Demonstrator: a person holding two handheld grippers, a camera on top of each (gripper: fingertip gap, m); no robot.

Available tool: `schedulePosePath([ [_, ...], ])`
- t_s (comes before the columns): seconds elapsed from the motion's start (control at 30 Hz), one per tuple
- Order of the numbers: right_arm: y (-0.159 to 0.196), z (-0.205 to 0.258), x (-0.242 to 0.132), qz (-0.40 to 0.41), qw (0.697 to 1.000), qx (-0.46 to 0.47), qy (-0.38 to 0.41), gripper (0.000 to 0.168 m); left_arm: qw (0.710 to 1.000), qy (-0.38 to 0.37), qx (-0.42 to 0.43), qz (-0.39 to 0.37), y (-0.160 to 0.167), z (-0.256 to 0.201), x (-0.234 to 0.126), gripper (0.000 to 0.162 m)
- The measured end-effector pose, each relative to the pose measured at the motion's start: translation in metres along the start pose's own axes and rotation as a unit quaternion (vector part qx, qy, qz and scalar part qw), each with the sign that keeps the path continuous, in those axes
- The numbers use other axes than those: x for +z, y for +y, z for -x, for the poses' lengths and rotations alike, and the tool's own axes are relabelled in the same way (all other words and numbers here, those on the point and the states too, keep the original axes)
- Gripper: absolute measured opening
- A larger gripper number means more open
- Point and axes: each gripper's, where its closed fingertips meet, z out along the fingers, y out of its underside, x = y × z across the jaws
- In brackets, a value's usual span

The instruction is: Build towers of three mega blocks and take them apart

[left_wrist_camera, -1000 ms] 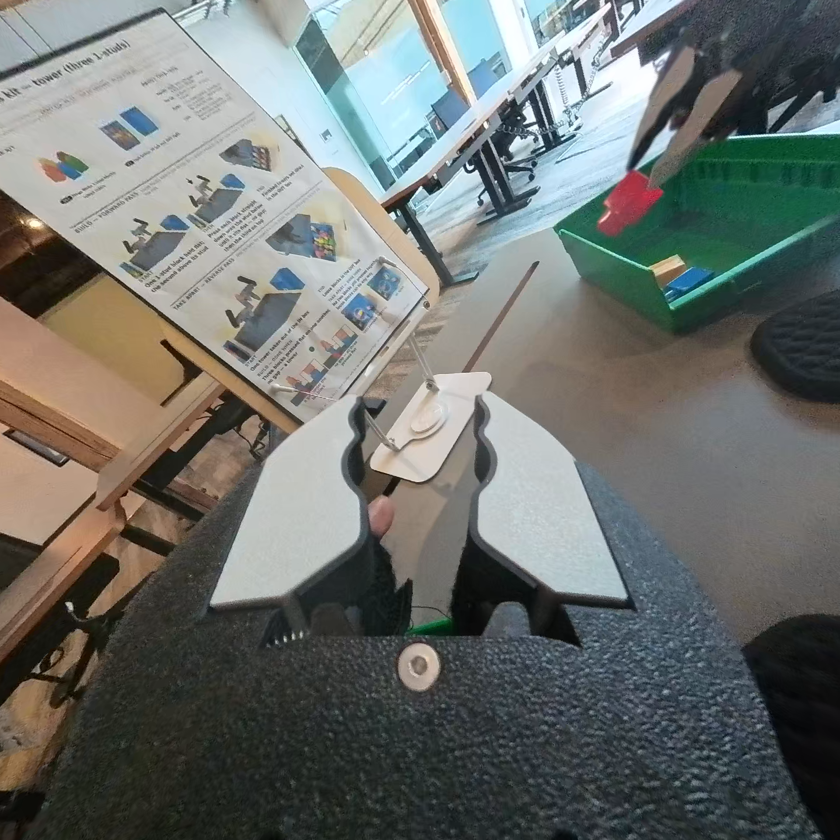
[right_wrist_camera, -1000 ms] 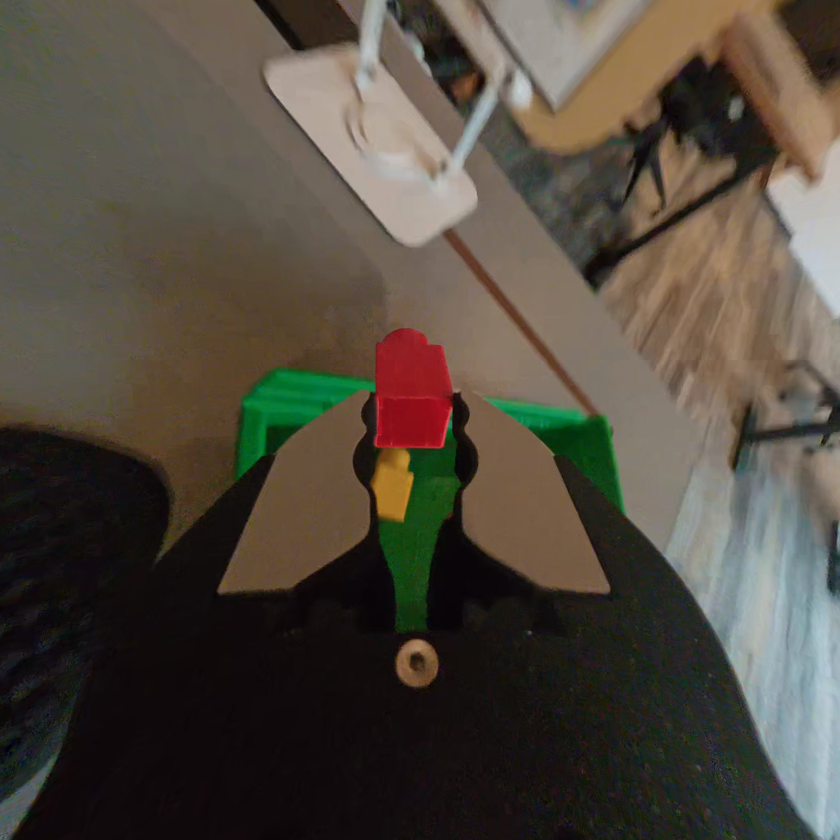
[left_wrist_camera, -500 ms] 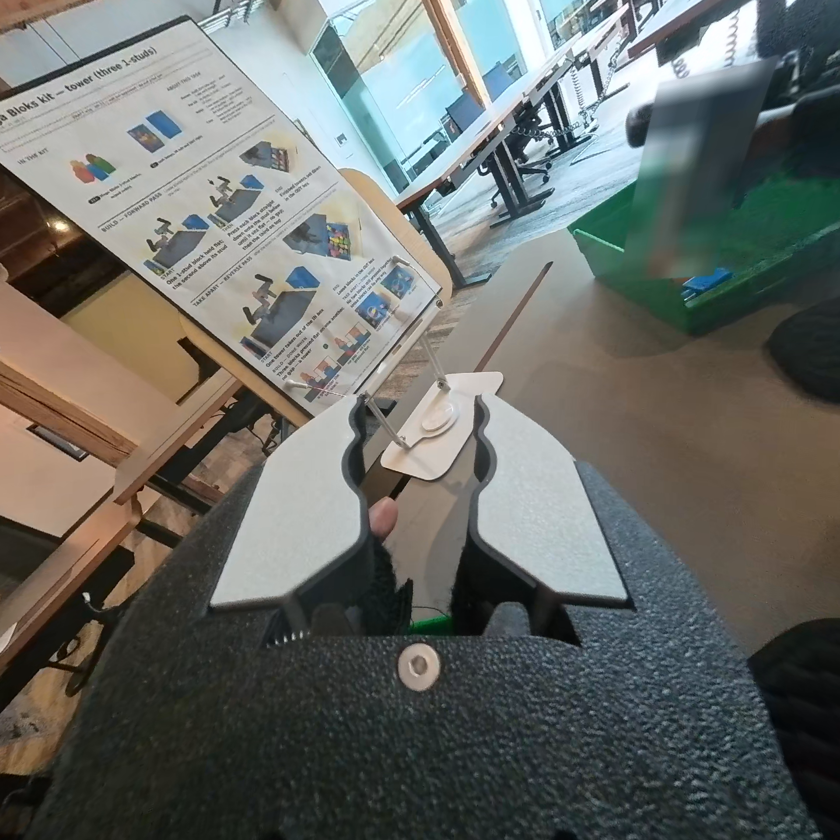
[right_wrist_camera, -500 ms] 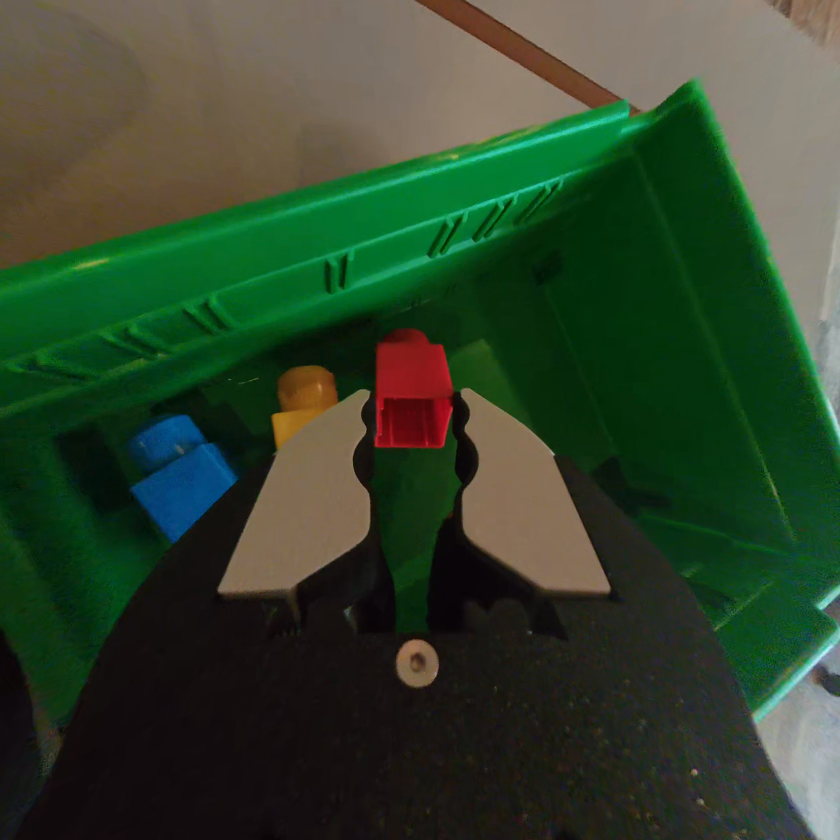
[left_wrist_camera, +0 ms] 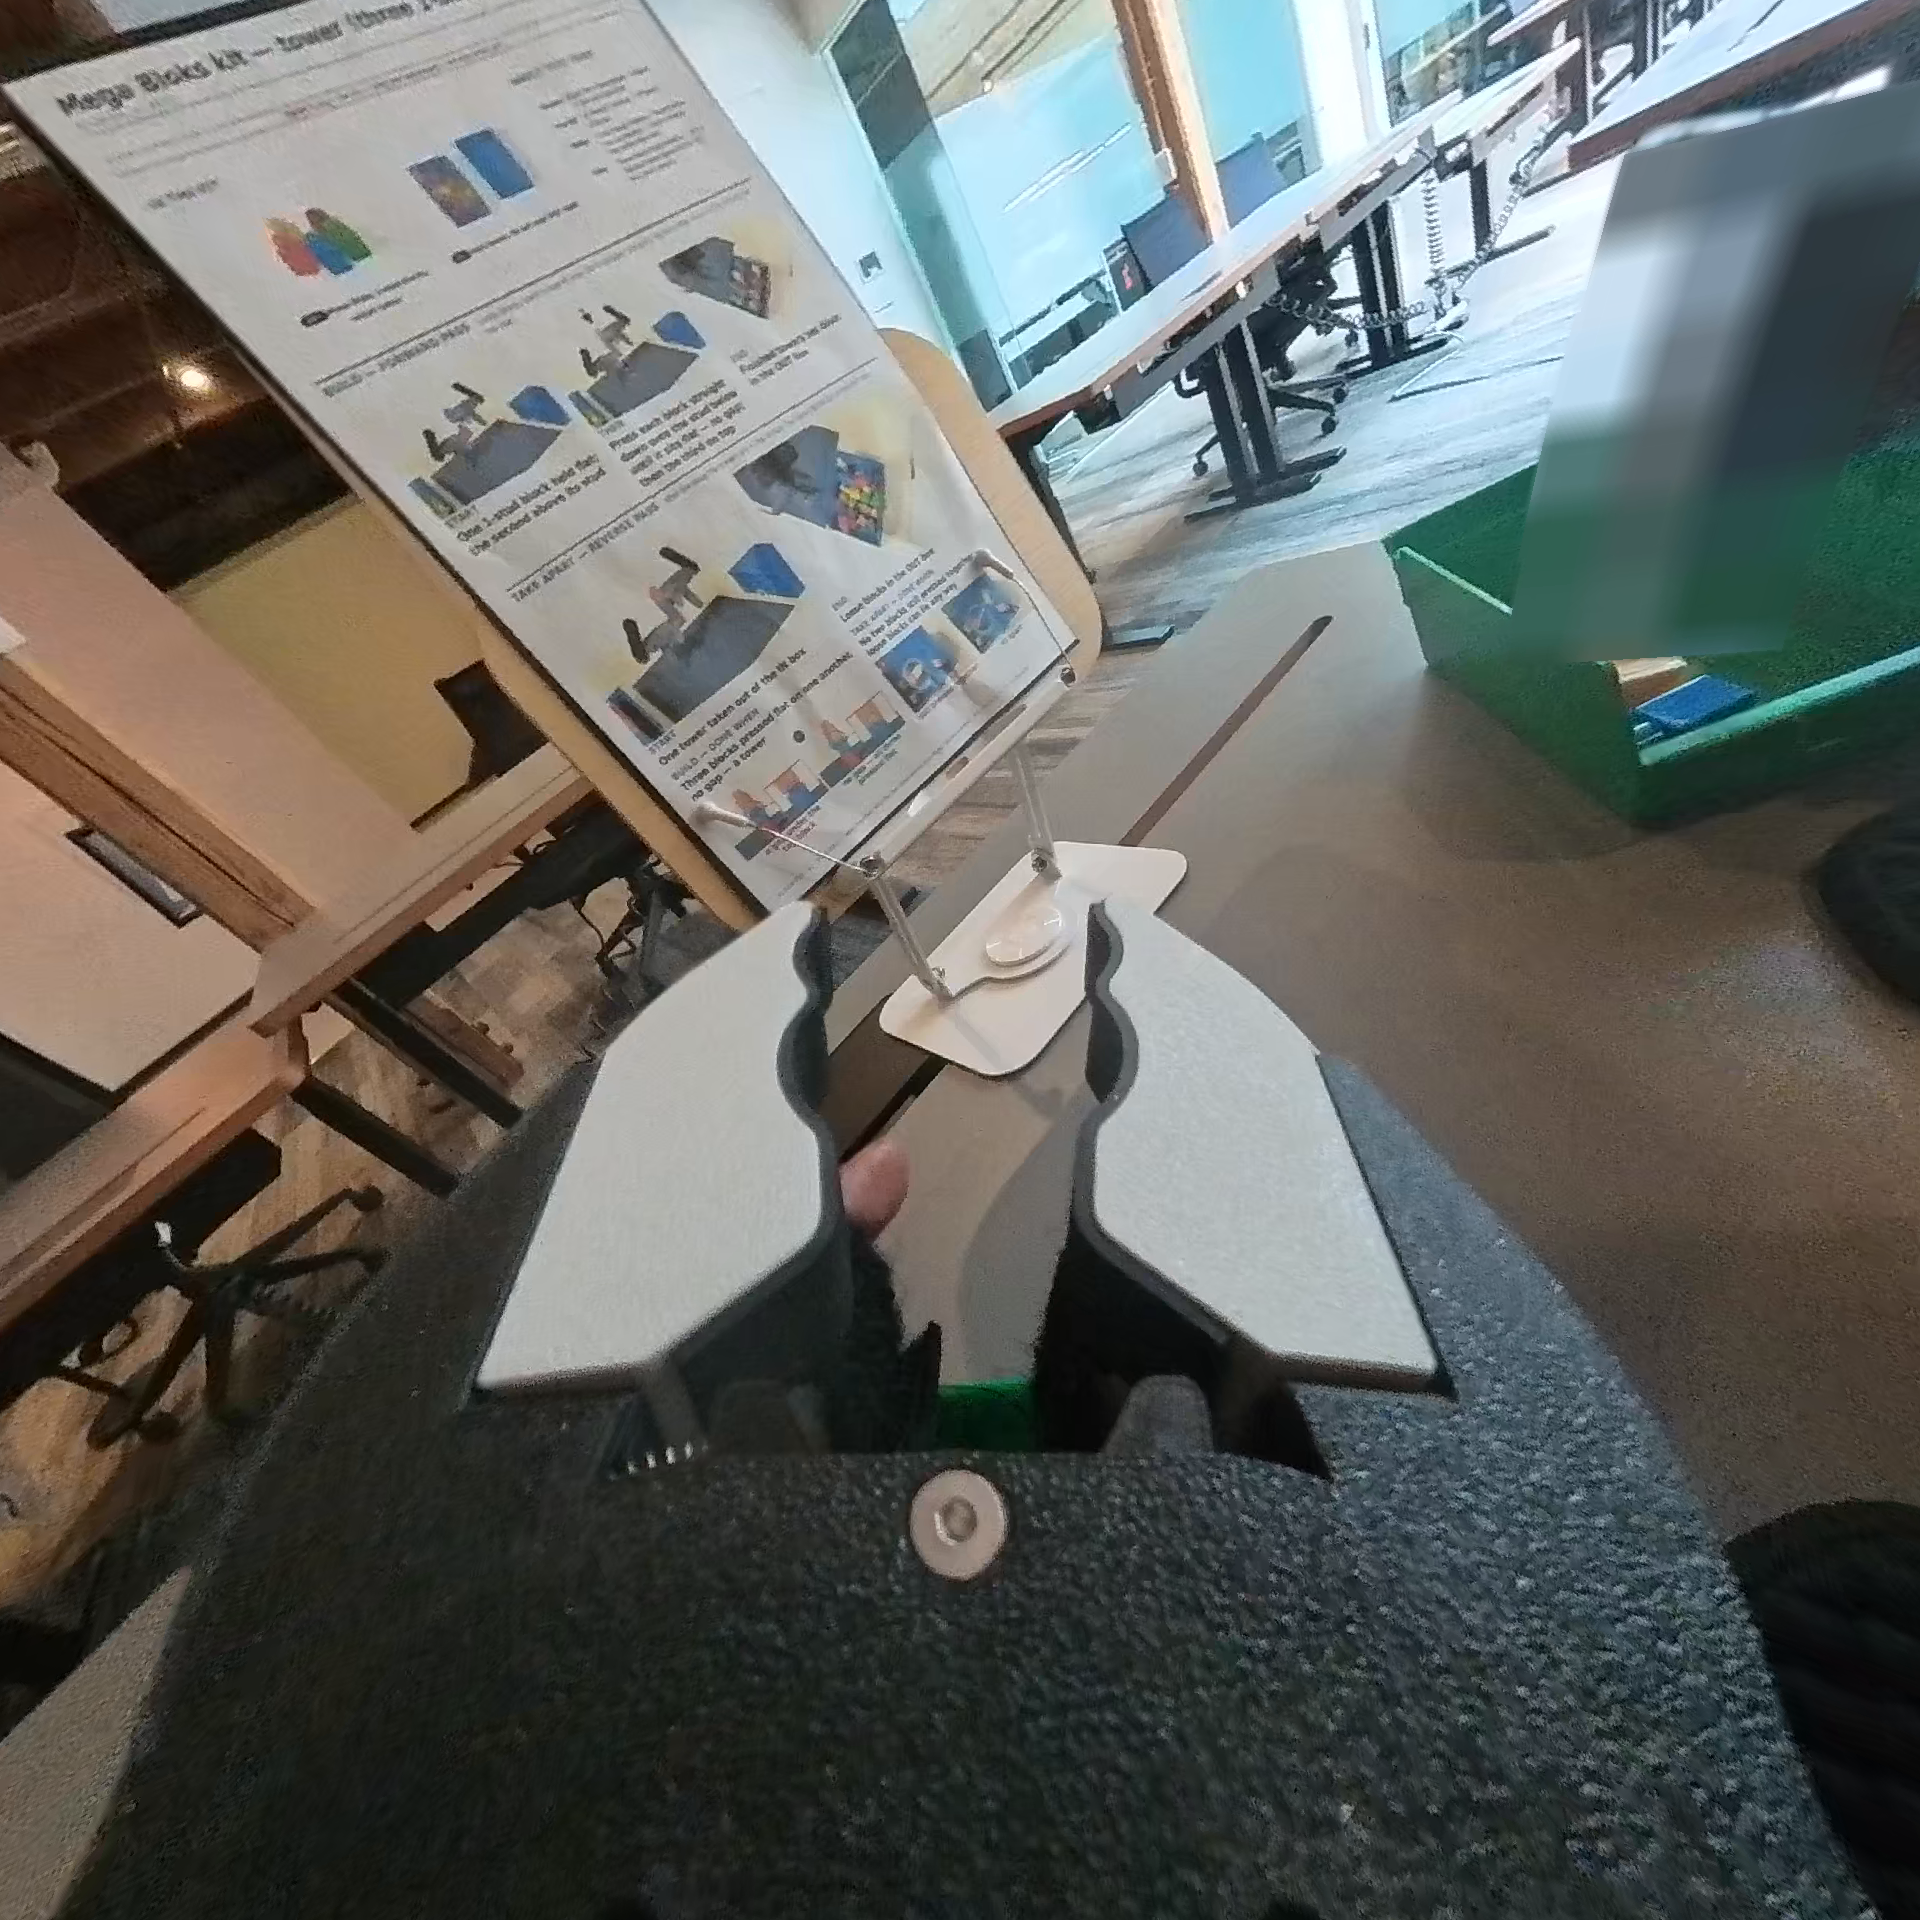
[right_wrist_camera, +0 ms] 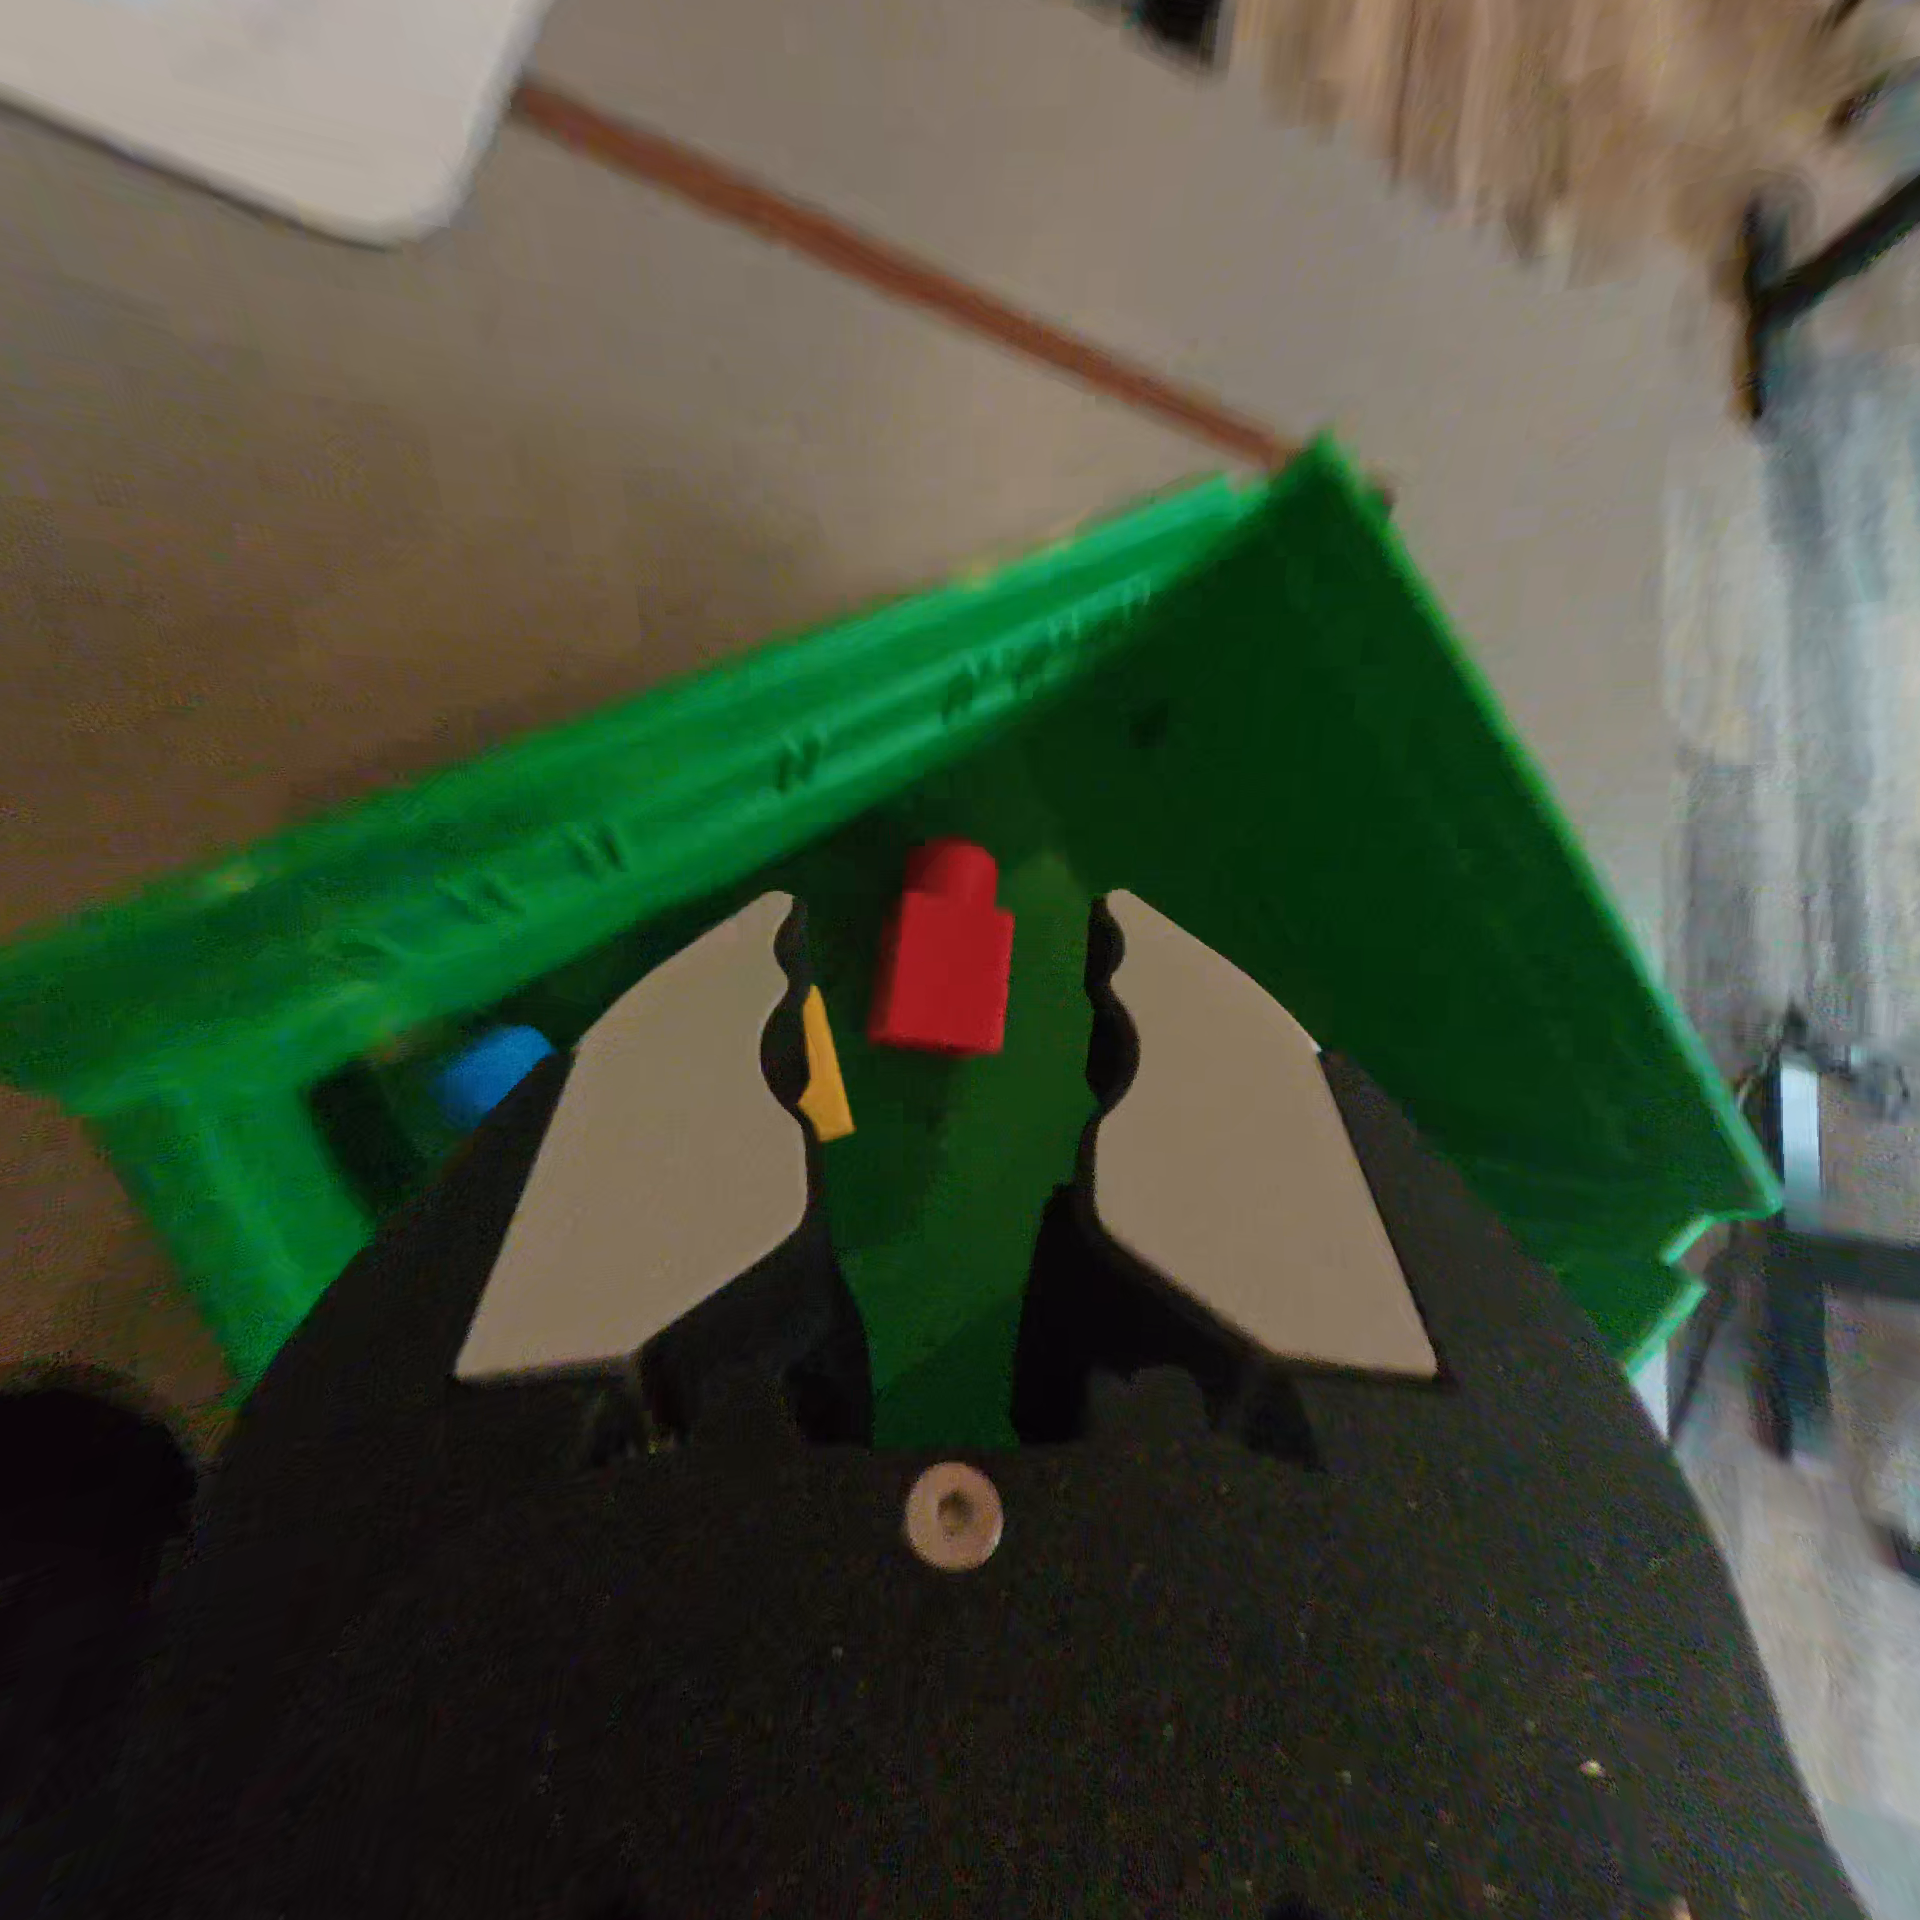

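Looking along your left gripper first, then your right.

Left view
Left gripper (left_wrist_camera: pixel 951 925): your jaws stand apart and hold nothing; a fingertip (left_wrist_camera: pixel 875 1179) shows in the gap behind the left finger.
Table (left_wrist_camera: pixel 1403 1039): grey-brown, under and ahead of your gripper.
Stand (left_wrist_camera: pixel 1023 961): white base plate on the table, just past your fingertips, with thin rods carrying a printed board (left_wrist_camera: pixel 540 416) that leans back at the left.
Bin (left_wrist_camera: pixel 1538 727): green, at the far right on the table, well apart from your left gripper; something blue lies inside near its front wall, and a blurred patch covers its upper part.
Dark pad (left_wrist_camera: pixel 1870 914): at the right edge, near the bin.

Right view (blurred)
Right gripper (right_wrist_camera: pixel 943 914): your jaws are spread wide, empty, hanging over the bin (right_wrist_camera: pixel 1299 779).
Red block (right_wrist_camera: pixel 943 961): lying on the bin floor between your fingertips, touching neither, stud pointing away from you.
Yellow block (right_wrist_camera: pixel 824 1070): only a sliver shows, beside your left finger, in the bin.
Blue block (right_wrist_camera: pixel 483 1070): in the bin, partly hidden behind your left finger.
Table (right_wrist_camera: pixel 312 520): beyond the bin's far wall.
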Motion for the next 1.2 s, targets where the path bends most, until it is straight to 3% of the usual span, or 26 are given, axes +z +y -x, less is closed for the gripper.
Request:
schedulePosePath([
  [0.2,-0.105,0.064,-0.086,-0.232,0.969,-0.068,-0.049,0.060,0.999,-0.023,-0.026,0.012,0.005,0.010,-0.005,0.047],
  [0.37,-0.146,0.145,-0.132,-0.338,0.919,-0.118,-0.166,0.057,0.995,-0.065,-0.054,0.051,0.021,0.027,-0.026,0.047],
  [0.57,-0.145,0.220,-0.122,-0.353,0.880,-0.183,-0.259,0.058,0.980,-0.141,-0.101,0.097,0.048,0.053,-0.072,0.046],
  [0.67,-0.140,0.246,-0.108,-0.347,0.870,-0.199,-0.288,0.060,0.977,-0.128,-0.110,0.133,0.066,0.047,-0.083,0.047],
  [0.97,-0.128,0.273,-0.091,-0.323,0.863,-0.224,-0.317,0.059,0.926,-0.071,-0.141,0.344,0.130,0.023,-0.050,0.051],
  [1.2,-0.125,0.272,-0.089,-0.322,0.864,-0.223,-0.316,0.058,0.861,-0.084,-0.128,0.484,0.188,0.025,-0.034,0.051],
])
